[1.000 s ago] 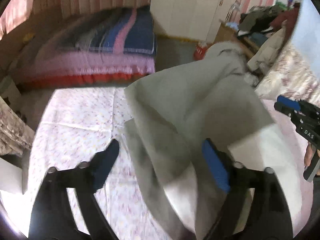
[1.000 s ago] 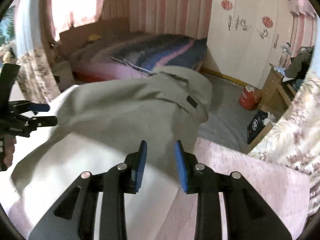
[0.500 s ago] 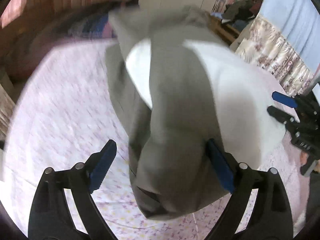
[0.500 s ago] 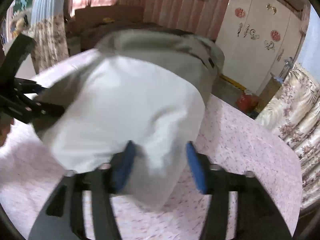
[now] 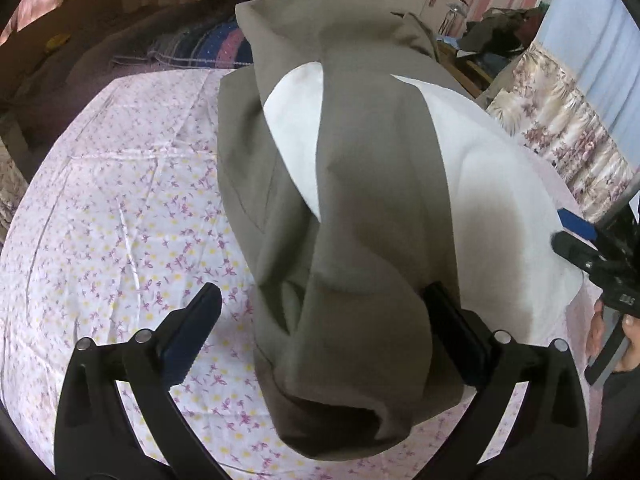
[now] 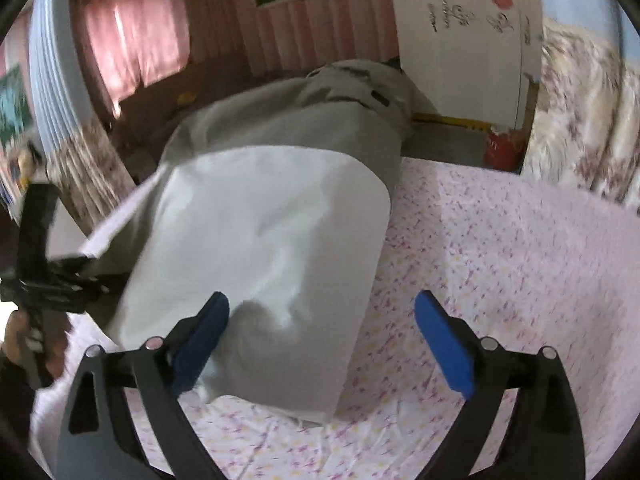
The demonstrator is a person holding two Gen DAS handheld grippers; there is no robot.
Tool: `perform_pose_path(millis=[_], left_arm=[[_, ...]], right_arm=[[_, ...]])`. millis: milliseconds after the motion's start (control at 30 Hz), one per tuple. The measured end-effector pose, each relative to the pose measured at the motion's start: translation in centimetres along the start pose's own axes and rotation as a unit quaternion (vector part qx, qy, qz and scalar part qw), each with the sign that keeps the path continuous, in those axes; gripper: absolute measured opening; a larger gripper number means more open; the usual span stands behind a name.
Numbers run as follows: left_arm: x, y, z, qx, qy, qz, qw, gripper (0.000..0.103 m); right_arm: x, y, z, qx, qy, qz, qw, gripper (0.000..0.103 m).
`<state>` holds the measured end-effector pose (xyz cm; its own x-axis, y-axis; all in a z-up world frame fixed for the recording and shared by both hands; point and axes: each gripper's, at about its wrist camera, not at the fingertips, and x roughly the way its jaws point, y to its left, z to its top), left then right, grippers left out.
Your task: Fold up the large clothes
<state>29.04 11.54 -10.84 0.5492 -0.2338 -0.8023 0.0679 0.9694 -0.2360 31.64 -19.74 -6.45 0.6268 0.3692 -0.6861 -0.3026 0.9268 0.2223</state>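
Tilting downward, left gripper and right gripper, jaws just spread wide, straddle the garment.

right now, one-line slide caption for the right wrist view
Right gripper, fingers just spread open, above the folded grey-and-white garment lying on the floral sheet.

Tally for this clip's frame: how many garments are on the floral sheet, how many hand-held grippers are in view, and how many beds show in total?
Garments: 1, a grey-and-white garment lying on the floral sheet.
Hand-held grippers: 2, the left hand-held gripper and the right hand-held gripper, both open.
Beds: 2, the sheeted one plus a second bed with a striped blanket behind.
Total: 5.
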Motion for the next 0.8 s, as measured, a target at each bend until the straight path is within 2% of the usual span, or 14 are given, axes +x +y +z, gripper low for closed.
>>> perform_pose_path(millis=[100,233,333,400,467,567,633,667,733,800], left_arm=[[0.6,0.3,0.4,-0.043,0.003,-0.031,0.9986,0.1],[2.1,0.8,0.7,-0.098,0.006,-0.071,0.9926,0.1],[2.7,0.0,0.9,-0.082,-0.004,-0.063,0.9946,0.1],[3.0,-0.9,1.2,-0.06,-0.003,-0.051,0.9969,0.1],[3.3,-2.2,1.5,-0.014,-0.002,-0.028,0.9995,0.1],[3.5,-3.7,1.7,0.038,-0.004,-0.008,0.9992,0.088],[3.5,-4.3,1.6,0.056,-0.006,-0.003,0.9984,0.076],[3.5,-4.9,1.6,0.07,-0.011,0.007,0.9975,0.073],[3.3,-6.0,1.8,0.09,-0.02,0.023,0.9955,0.06],[2.9,-7.0,2.3,0.093,-0.032,0.034,0.9945,0.051]], right_arm=[[1.2,-0.6,-0.3,0.029,0.005,0.005,1.0,0.098],[2.7,-1.6,-0.9,0.077,0.008,0.038,0.996,0.098],[4.2,-1.7,-0.9,0.094,0.018,0.056,0.994,0.098],[5.0,-0.7,-0.9,0.071,0.022,0.048,0.996,0.098],[5.7,0.4,-0.8,0.05,0.031,0.047,0.997,0.098],[6.5,1.8,-0.6,0.02,0.028,0.037,0.999,0.088],[6.1,2.7,-0.5,0.005,0.014,0.024,1.0,0.075],[5.9,2.7,-0.4,0.006,0.01,0.025,1.0,0.071],[5.1,2.8,0.4,0.01,-0.009,0.043,0.999,0.056],[3.3,3.4,1.6,0.006,-0.036,0.055,0.998,0.049]])
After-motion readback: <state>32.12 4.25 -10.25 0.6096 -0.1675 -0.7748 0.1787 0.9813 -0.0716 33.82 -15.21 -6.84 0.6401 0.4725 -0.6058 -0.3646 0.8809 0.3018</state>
